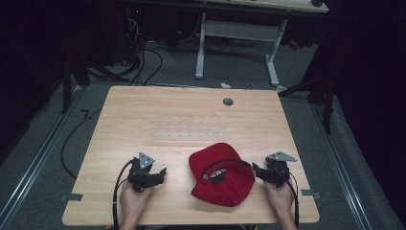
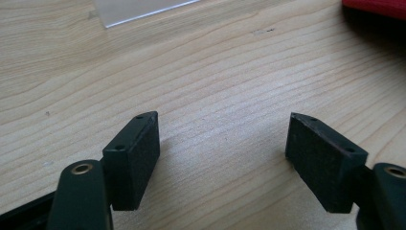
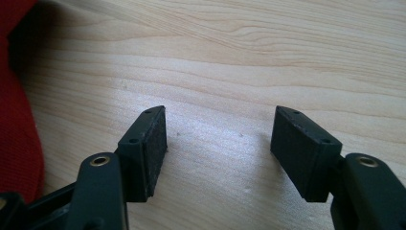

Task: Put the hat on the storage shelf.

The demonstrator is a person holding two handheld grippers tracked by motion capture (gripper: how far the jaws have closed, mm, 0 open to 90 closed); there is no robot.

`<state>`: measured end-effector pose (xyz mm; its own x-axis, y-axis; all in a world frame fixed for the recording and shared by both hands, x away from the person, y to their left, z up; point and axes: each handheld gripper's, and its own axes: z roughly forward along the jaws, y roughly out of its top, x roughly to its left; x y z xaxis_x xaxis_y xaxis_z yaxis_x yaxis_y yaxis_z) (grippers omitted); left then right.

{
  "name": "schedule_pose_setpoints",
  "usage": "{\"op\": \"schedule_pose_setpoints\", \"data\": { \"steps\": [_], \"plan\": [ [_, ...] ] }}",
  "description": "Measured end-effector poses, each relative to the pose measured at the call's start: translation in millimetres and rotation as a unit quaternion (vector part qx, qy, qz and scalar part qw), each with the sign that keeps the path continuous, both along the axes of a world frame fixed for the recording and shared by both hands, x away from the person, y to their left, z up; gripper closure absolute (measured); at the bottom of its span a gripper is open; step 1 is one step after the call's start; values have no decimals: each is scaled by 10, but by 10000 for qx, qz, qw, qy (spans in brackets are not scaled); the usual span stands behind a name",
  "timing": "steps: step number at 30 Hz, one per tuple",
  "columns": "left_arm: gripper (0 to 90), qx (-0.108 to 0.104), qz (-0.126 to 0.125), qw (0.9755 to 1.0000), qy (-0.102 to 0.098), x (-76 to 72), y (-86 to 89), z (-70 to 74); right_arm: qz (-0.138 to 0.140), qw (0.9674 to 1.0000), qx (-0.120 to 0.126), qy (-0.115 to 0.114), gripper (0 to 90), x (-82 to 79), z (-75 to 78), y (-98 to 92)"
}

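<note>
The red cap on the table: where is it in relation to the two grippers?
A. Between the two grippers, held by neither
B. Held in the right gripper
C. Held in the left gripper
A: the red cap lies on the table between the left gripper and right gripper, both with jaws apart and empty.

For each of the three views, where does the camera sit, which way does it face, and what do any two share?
High view: above the person's side, facing forward and down on the light wooden table; both hands, left gripper, right gripper.
Left gripper view: rides the left gripper, facing its open jaws.
Right gripper view: rides the right gripper, jaws open.
All three share the red fabric cap.
</note>
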<state>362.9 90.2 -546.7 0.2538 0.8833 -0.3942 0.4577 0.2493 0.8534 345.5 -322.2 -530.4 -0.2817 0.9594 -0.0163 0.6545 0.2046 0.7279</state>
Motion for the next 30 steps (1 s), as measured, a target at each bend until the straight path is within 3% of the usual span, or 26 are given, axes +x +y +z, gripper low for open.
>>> {"op": "schedule_pose_setpoints", "data": {
  "steps": [30],
  "plan": [
    [275,3,-4,10000,5,-6,-1,0,-4,10000,-8,7,371,2,0,10]
  ]
}}
